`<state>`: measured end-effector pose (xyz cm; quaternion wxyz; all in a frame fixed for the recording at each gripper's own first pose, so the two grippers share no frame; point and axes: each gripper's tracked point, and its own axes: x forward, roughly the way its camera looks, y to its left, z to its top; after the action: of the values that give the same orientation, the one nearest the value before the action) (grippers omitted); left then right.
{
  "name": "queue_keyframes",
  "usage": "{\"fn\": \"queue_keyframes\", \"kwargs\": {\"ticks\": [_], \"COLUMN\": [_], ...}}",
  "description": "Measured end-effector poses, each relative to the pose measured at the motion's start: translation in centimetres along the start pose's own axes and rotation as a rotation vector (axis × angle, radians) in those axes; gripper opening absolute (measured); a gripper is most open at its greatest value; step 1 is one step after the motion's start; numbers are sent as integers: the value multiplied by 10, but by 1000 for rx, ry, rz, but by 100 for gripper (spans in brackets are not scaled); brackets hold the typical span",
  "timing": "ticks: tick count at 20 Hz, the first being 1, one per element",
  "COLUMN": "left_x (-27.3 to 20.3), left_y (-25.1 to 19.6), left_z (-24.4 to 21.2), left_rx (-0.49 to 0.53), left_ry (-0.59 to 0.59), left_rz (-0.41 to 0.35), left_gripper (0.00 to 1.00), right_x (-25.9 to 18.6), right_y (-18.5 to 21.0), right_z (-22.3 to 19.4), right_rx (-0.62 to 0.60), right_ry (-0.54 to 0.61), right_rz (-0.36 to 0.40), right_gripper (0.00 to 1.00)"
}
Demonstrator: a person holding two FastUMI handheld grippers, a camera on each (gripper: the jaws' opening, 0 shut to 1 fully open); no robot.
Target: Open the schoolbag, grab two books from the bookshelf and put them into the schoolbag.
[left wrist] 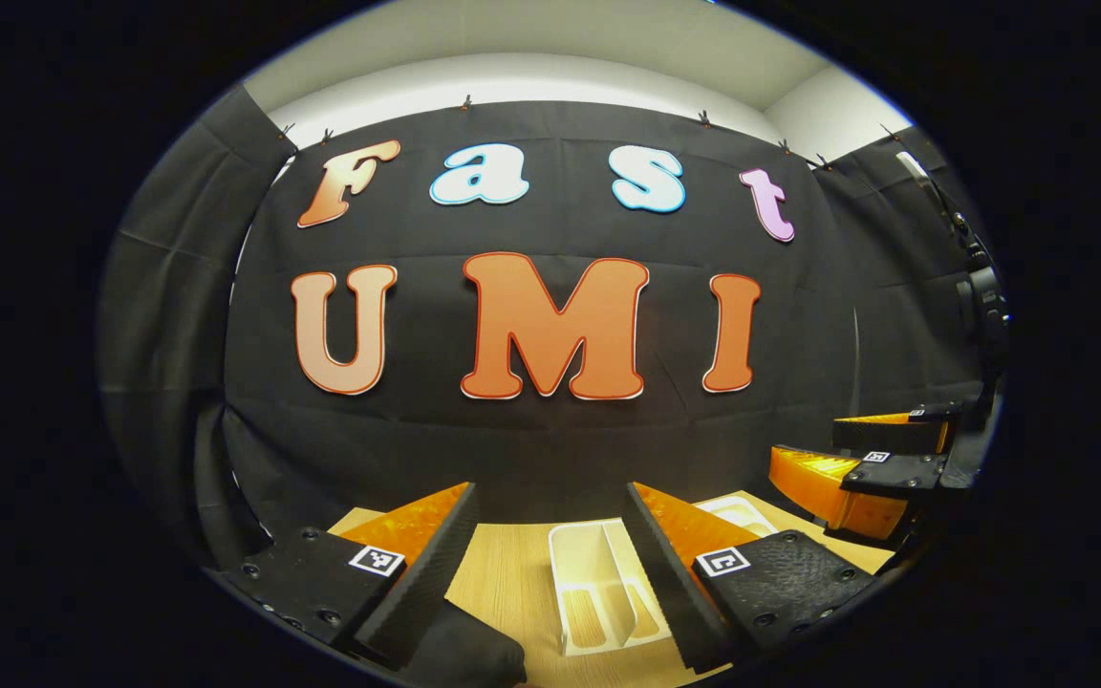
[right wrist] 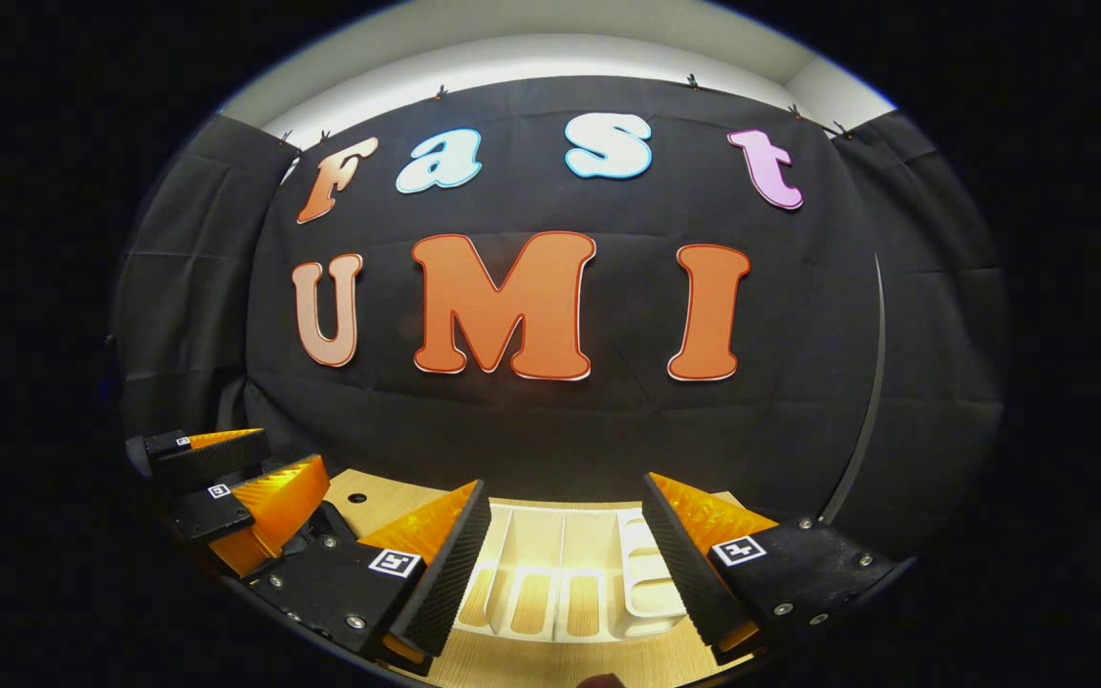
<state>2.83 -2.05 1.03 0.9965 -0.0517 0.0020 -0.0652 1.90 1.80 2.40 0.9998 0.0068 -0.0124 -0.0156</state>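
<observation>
A white bookshelf rack (left wrist: 598, 583) with upright dividers stands on the wooden table (left wrist: 512, 573) near the back wall. My left gripper (left wrist: 550, 506) is open and hovers in front of it, the rack showing between its fingers. A black soft-looking shape (left wrist: 464, 655) lies low under the left finger; I cannot tell what it is. In the right gripper view the same rack (right wrist: 560, 564) sits between the fingers of my right gripper (right wrist: 567, 497), which is open and holds nothing. The right gripper (left wrist: 856, 457) hangs to the right of the left one, and the left gripper (right wrist: 245, 468) shows at the far left.
The black cloth wall rises just behind the rack. A dark stand with gear (left wrist: 981, 296) is at the far right. A thin curved strip (right wrist: 875, 382) runs down the wall on the right. The table (right wrist: 388, 492) has a small hole near its back left.
</observation>
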Motion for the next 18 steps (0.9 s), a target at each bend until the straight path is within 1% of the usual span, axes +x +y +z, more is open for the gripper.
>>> {"fn": "queue_keyframes", "kwargs": {"ticks": [6, 13, 18], "left_x": [0, 2, 4], "left_y": [-2, 6, 7], "left_z": [0, 4, 3], "left_rx": [18, 28, 27], "left_ry": [-9, -22, -14], "left_rz": [-7, 15, 4], "left_gripper": [95, 95, 94], "right_x": [2, 4, 3], "right_y": [-3, -1, 0], "right_z": [-4, -5, -3], "right_rx": [10, -4, -14], "right_ry": [6, 11, 2], "right_rz": [-6, 1, -4], "right_gripper": [95, 95, 95]}}
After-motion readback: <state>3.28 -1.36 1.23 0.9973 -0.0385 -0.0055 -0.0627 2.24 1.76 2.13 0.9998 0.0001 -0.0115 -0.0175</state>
